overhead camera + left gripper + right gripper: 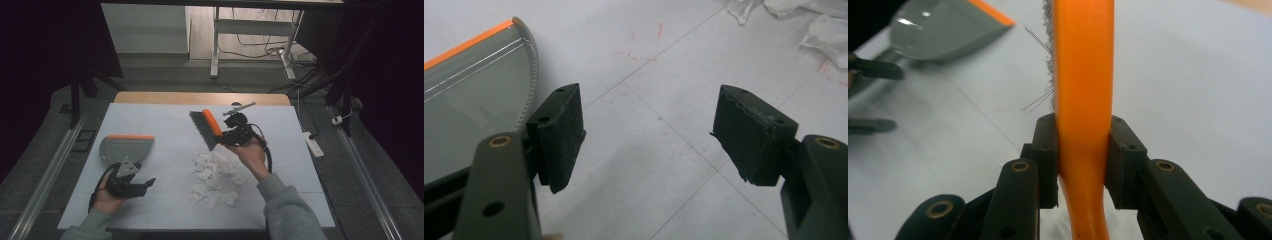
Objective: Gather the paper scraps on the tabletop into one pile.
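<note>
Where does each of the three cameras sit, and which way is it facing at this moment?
High view: above the person's side, looking forward and down on the table; both forearms, left gripper and right gripper show.
Left gripper view: rides the left gripper, looking down at the table between its open jaws, dustpan at left.
Right gripper view: rides the right gripper, looking along the orange brush clamped in its jaws toward the dustpan.
Shared: dustpan in all three; paper scraps in the high and left gripper views.
</note>
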`<state>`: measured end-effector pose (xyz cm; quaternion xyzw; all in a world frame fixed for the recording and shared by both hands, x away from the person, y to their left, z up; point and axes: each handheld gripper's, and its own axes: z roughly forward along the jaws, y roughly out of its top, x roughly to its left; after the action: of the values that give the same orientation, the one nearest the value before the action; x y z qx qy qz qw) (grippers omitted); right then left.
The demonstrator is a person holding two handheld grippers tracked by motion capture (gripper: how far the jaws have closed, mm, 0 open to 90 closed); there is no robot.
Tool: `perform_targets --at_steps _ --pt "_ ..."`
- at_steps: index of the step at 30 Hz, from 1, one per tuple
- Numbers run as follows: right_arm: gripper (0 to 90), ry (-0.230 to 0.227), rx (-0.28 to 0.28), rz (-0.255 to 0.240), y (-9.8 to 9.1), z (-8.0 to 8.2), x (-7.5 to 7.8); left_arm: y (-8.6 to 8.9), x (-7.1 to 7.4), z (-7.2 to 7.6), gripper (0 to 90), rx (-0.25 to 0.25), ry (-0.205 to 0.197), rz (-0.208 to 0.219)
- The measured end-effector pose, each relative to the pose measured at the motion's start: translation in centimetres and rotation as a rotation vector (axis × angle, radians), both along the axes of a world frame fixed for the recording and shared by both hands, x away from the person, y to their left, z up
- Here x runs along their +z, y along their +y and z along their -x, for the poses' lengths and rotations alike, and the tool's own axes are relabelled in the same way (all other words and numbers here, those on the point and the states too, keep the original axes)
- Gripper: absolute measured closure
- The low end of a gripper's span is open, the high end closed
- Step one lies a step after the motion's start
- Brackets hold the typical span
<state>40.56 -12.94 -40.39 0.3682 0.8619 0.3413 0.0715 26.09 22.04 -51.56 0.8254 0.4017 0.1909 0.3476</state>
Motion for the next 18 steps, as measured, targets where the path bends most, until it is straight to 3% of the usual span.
perform_targets --at_steps 3,6,10,14,16,18 --pt "69.9 -0.015 -0.054 0.071 -2.7 0.7 0.2 -0.1 0.0 0.0 29.3 -0.004 0.001 -0.006" --pt "69.9 -0.004 -0.099 0.163 -5.2 1.3 -0.7 0.0 0.0 0.0 29.3 -0.002 0.000 -0.004" --pt "69.9 0.043 -0.111 0.211 -7.6 2.9 -1.9 0.1 0.1 0.0 29.3 0.004 0.000 0.001" --pt "69.9 0.079 -0.149 0.297 -9.1 4.5 -3.5 0.0 0.0 0.0 29.3 0.000 -0.001 -0.005" --pt "69.9 0.091 -0.164 0.305 -9.8 4.8 -4.3 -0.2 0.0 0.1 29.3 -0.005 0.000 -0.010" --pt "69.9 0.089 -0.179 0.258 -10.2 4.8 -4.5 -0.2 0.1 0.1 29.3 -0.007 -0.001 -0.014"
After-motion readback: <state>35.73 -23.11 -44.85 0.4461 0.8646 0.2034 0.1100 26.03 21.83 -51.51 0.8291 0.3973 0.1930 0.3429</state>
